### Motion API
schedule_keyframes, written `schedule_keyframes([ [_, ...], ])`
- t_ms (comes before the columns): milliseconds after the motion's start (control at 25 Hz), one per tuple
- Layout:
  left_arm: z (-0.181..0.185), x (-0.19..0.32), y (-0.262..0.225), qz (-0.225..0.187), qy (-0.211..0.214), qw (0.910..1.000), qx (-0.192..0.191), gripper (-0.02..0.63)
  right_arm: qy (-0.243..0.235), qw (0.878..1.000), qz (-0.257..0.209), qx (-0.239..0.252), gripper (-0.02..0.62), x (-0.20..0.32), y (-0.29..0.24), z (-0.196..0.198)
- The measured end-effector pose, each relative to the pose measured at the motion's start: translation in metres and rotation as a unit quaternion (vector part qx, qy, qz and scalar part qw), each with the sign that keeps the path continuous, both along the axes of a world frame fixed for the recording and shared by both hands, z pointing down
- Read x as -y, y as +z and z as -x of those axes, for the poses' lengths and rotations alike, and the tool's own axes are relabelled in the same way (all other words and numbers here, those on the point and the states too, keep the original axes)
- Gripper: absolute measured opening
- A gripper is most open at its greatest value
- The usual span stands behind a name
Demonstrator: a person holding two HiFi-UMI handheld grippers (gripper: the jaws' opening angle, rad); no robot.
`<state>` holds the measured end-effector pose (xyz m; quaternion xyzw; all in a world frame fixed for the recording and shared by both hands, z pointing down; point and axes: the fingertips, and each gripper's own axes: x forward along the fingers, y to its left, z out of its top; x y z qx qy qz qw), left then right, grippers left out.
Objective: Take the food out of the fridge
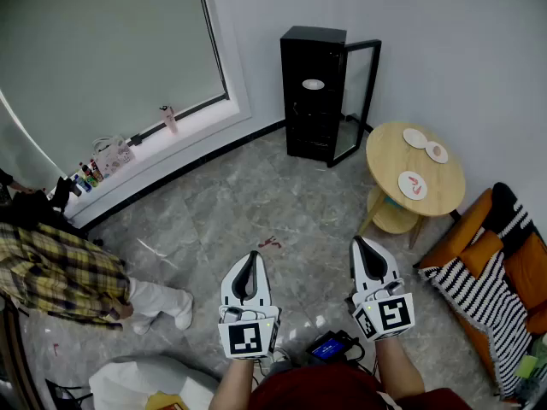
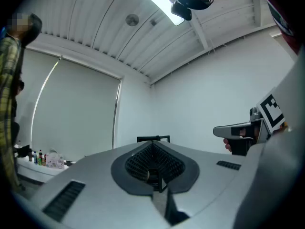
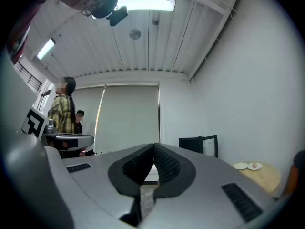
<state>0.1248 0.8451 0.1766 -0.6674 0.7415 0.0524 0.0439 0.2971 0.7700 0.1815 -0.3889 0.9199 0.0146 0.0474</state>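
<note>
Fridge (image 1: 312, 109), black, stands in the far corner with its glass door (image 1: 363, 92) swung open. Inside, one white plate (image 1: 313, 84) sits on an upper shelf; what's on it is too small to tell. Just right, a round wooden table (image 1: 389, 165) carries three plates (image 1: 412, 184). Open floor (image 1: 282, 195) up to the left gripper (image 1: 249, 260) and right gripper (image 1: 362, 248), jaws together, both empty. One person in yellow plaid (image 1: 51, 272) stands far left.

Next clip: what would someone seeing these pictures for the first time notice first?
The black fridge at the back stands out, its glass door swung open. To its right, a round wooden table carries three plates. Nearest the camera, the left tongs and right tongs are both shut and empty.
</note>
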Motion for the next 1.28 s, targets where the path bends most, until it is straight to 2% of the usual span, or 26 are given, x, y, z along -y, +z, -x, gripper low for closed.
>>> schedule_keyframes([
  [440,-0.022,0.017,0.008,0.017,0.009,0.9998,0.007,0.014,0.004,1.0,0.006,0.004,0.021,0.016,0.007,-0.017],
  [560,-0.032,0.023,0.016,0.032,0.016,0.9991,0.02,0.014,0.007,1.0,0.009,0.007,0.021,0.022,0.009,-0.027],
  [680,-0.043,0.033,0.015,0.023,0.016,0.9996,0.009,0.014,0.003,1.0,0.012,0.011,0.021,0.029,0.011,-0.037],
  [1080,-0.082,0.059,0.022,0.039,0.011,0.9986,0.034,0.014,-0.004,1.0,0.016,0.018,0.021,0.058,0.012,-0.08],
  [1280,-0.089,0.069,0.015,0.022,0.006,0.9996,0.015,0.014,-0.009,1.0,0.019,0.014,0.021,0.069,0.016,-0.084],
])
